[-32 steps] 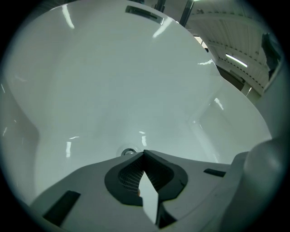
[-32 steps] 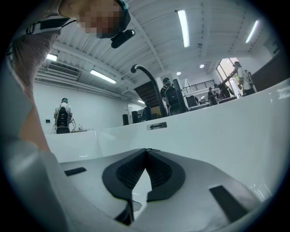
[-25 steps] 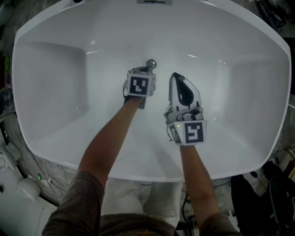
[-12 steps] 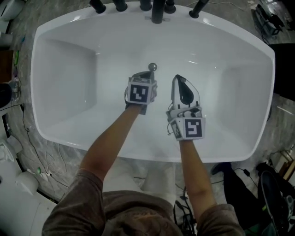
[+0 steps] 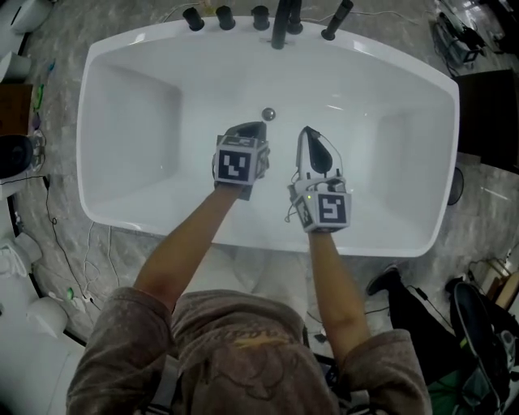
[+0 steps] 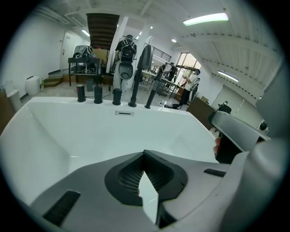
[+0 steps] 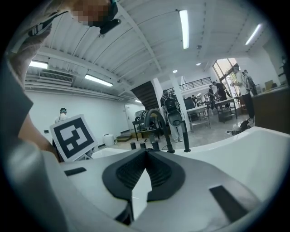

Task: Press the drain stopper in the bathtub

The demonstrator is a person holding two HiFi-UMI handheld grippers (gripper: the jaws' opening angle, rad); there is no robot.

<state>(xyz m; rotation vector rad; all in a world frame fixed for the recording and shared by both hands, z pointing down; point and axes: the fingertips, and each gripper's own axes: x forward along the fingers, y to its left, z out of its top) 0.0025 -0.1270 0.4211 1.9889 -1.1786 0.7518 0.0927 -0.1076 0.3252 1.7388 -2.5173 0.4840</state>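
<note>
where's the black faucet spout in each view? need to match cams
Head view: faucet spout at top centre, on the far rim of the bathtub.
Left gripper view: spout upper centre, fourth fitting from the left.
Right gripper view: spout at centre, arching.
Shared landmark: the black knobs to its left.

Drain stopper sits in bathtub, seemingly just beyond left claw, right claw alongside.
</note>
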